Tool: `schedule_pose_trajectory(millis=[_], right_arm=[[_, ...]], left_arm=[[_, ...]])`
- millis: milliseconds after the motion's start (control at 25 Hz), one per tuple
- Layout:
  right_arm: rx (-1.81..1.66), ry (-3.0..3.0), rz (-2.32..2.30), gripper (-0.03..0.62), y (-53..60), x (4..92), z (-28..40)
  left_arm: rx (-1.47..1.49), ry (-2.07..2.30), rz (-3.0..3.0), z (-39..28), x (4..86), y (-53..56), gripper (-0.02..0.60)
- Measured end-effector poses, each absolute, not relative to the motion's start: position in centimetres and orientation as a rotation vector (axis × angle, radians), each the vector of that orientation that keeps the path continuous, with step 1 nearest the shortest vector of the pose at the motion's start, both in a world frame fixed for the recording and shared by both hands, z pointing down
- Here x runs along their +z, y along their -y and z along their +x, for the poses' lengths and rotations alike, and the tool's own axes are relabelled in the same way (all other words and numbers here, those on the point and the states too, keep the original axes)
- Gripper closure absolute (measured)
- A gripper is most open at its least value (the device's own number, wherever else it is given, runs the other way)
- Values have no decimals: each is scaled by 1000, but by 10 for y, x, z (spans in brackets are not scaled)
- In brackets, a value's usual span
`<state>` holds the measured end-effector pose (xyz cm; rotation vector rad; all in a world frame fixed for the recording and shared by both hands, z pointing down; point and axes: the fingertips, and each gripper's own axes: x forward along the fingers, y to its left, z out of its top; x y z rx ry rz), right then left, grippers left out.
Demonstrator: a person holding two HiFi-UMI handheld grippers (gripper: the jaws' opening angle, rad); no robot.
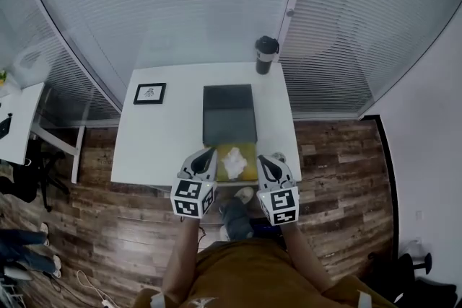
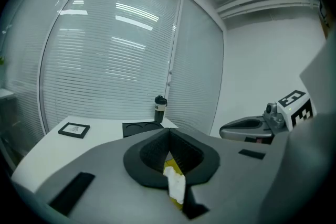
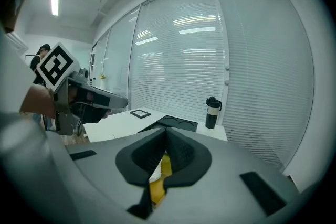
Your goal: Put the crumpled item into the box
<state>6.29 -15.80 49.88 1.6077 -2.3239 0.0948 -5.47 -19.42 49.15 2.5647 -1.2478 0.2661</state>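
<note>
— The table (image 1: pixel 166 141)?
— White, on a wood floor (image 1: pixel 108 227), blinds (image 1: pixel 180 3) behind. Frame (image 1: pixel 149 93), dark box (image 1: pixel 229 114), bottle (image 1: pixel 266 54).
— Grippers?
— Left gripper (image 1: pixel 208 154) closed, empty; crumpled paper (image 1: pixel 233 163) on a yellow pad (image 1: pixel 247 152) at the near edge; right gripper (image 1: pixel 263 158) closed, empty.

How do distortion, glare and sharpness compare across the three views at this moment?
Head view: heavy fisheye bows the blinds around the white table; evenly lit and sharp. Left gripper view: ceiling lights reflect as streaks on the blinds, the corners go dark, and the mug is crisp. Right gripper view: the same streaky glare, with a black vignette round the edge.
</note>
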Motion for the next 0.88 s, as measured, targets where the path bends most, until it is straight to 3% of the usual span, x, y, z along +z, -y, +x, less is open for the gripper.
schedule_pose_trajectory(millis=[880], right_arm=[[72, 2320, 1628, 583, 144, 490, 59]], left_arm=[[260, 1254, 2570, -63, 487, 181, 558]])
